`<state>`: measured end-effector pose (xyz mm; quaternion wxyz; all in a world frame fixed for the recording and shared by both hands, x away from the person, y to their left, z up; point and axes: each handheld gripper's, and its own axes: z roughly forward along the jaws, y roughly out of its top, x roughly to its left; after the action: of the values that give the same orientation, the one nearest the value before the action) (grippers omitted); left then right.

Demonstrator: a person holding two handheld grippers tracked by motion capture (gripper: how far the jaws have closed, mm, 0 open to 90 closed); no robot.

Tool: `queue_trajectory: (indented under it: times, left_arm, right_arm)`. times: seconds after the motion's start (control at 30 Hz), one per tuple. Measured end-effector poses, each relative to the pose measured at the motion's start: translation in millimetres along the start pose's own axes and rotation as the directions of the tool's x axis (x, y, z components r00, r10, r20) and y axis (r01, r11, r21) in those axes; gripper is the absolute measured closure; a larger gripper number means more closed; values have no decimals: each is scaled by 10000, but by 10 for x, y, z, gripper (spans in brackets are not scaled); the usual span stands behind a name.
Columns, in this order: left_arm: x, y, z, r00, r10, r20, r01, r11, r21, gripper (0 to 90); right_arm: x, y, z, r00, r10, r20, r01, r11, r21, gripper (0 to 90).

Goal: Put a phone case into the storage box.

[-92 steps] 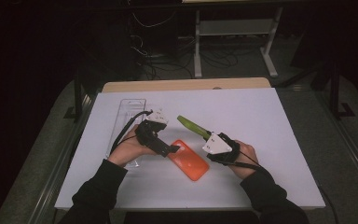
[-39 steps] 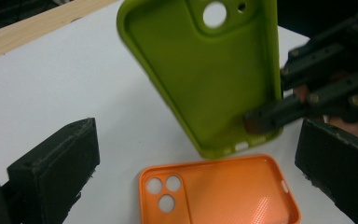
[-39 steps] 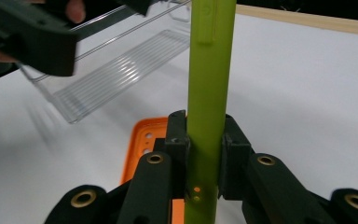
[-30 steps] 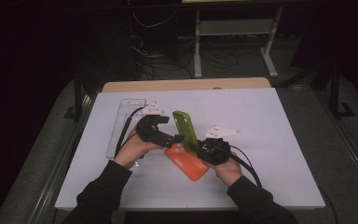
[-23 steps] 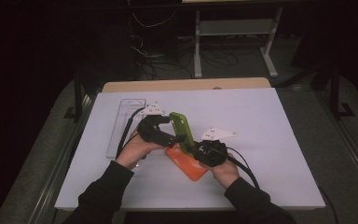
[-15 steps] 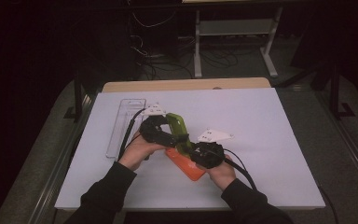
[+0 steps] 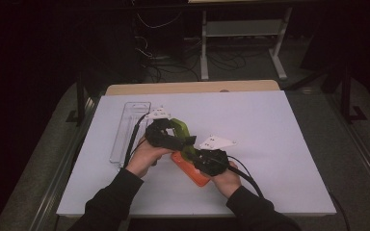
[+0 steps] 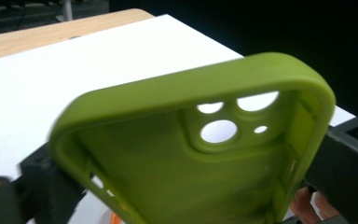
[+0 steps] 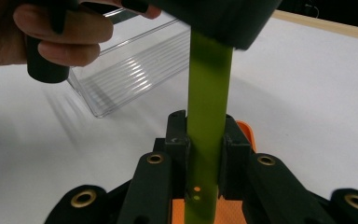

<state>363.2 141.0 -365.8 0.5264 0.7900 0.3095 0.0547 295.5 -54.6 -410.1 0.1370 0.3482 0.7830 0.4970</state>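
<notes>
Just right of the clear tray (image 7: 125, 132), the right gripper (image 9: 205, 140) clamps the green phone case's (image 8: 191, 154) edge. The left gripper's (image 7: 180, 142) jaws, just closing, straddle its sides, grip uncertain. An orange case (image 7: 200, 177) lies underneath; bare white table (image 7: 289, 144) stretches farther right.

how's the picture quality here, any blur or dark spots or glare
High view: table brightly lit, surroundings nearly black. Left gripper view: green case close, its left edge smeared by blur. Right gripper view: case edge fairly sharp, clear tray soft with faint streaks of glare.
</notes>
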Motion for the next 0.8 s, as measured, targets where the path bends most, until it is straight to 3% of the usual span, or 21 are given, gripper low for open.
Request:
queue_trajectory:
  times: [0.13, 0.6, 0.73, 0.8]
  left_arm:
    - [-10, 3, -17, 9998, -180, -8, 180, 9995, -244, 95]
    - [-26, 19, -25, 9999, -116, 53, 117, 9998, -161, 128]
    - [-29, 24, -25, 10000, 64, 57, -63, 9998, -168, 132]
    - [-16, 30, -39, 9999, 107, 21, -107, 9999, -109, 133]
  right_arm:
    - [-1, -4, 1, 10000, -40, 34, 40, 10000, 32, 757]
    - [-9, -7, 4, 9998, -149, 98, 148, 9998, 110, 749]
    - [-28, -4, 0, 9998, -173, 37, 172, 9997, 194, 699]
    - [-37, -5, -4, 9999, -128, -42, 128, 9997, 222, 632]
